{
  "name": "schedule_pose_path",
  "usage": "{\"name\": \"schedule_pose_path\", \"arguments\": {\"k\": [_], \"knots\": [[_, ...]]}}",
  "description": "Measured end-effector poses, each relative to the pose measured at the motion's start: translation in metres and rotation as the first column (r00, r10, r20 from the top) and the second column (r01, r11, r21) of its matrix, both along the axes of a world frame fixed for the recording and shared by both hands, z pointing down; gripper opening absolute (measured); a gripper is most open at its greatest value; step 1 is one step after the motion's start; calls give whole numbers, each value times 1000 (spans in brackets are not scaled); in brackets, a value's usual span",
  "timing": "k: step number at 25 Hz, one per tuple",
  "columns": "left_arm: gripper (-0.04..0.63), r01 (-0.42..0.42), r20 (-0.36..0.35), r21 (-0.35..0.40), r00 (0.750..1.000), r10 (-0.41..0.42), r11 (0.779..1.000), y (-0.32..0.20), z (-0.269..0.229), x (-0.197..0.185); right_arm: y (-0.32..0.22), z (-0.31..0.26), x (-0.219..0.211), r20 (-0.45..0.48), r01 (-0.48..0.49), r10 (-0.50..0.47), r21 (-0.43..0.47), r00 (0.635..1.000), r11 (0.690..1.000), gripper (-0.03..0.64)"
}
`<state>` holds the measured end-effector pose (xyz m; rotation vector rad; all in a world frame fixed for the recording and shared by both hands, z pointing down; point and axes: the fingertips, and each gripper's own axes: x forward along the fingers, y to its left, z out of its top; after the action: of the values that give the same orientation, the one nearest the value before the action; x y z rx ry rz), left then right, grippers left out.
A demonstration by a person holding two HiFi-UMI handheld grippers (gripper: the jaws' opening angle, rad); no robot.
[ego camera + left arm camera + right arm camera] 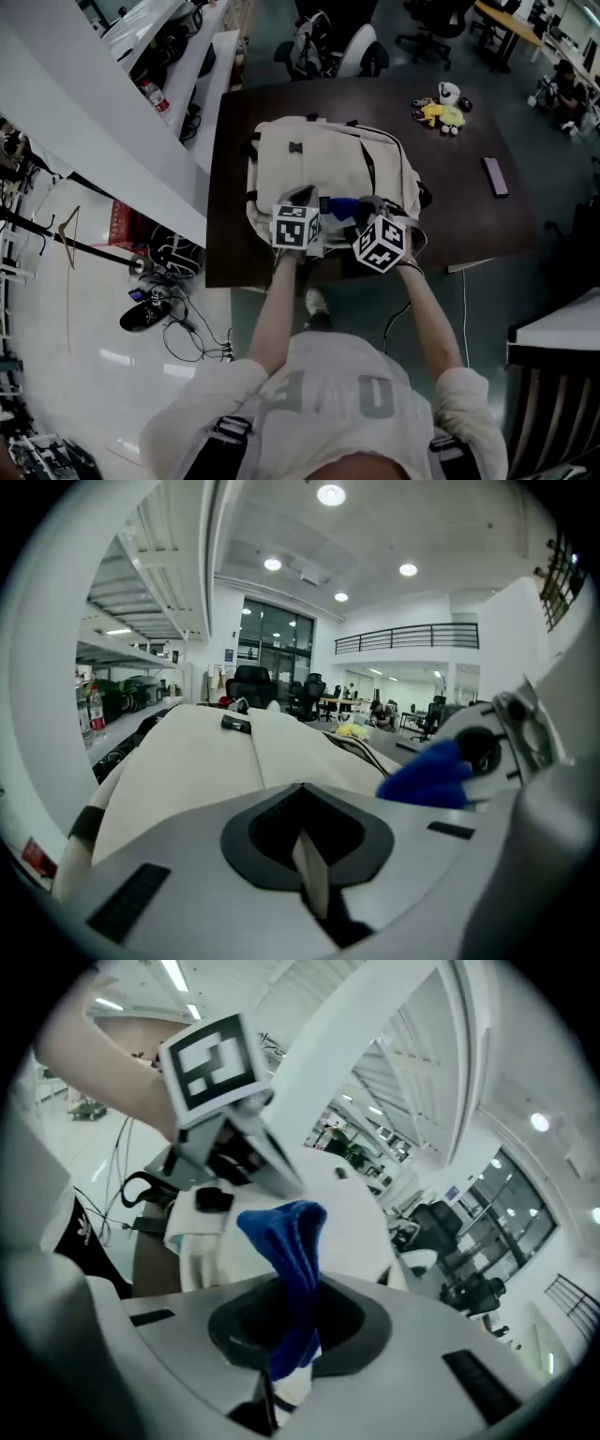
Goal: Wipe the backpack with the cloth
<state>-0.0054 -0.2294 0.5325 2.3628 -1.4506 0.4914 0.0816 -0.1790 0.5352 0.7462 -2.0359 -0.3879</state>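
A cream backpack lies flat on the dark table. Both grippers hover over its near end, side by side. My right gripper is shut on a blue cloth, which stands up bunched from its jaws above the pale fabric. My left gripper is shut with nothing in it, its closed pads pointing along the backpack's top panel. From the left gripper view the cloth shows at the right, just beside me. The right gripper view shows the left gripper close ahead.
A yellow toy and a dark phone lie on the table's far right. Office chairs stand beyond the table. White shelving runs along the left, with shoes and cables on the floor below.
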Motion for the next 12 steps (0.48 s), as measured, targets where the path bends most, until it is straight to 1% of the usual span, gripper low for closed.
{"name": "schedule_pose_path", "arguments": {"k": [2,4,7,9,12], "knots": [[2,17,-22,8,1000,-16,1000,-3,-2,-1,-39,-29,22,-16,-47,48,79,999,996,40],[1,19,-18,11,1000,-19,1000,-4,-1,-1,-82,-53,40,-46,-85,92,147,995,986,40],[1,15,-22,6,1000,-15,1000,-4,1,-2,-145,-71,59,-117,-110,137,214,984,971,40],[2,11,-29,-5,1000,-11,1000,-3,1,-2,-181,-67,63,-151,-123,157,212,976,969,40],[1,6,-45,-18,999,-6,1000,-3,0,-3,-215,-37,54,-216,-113,143,147,966,983,40]]}}
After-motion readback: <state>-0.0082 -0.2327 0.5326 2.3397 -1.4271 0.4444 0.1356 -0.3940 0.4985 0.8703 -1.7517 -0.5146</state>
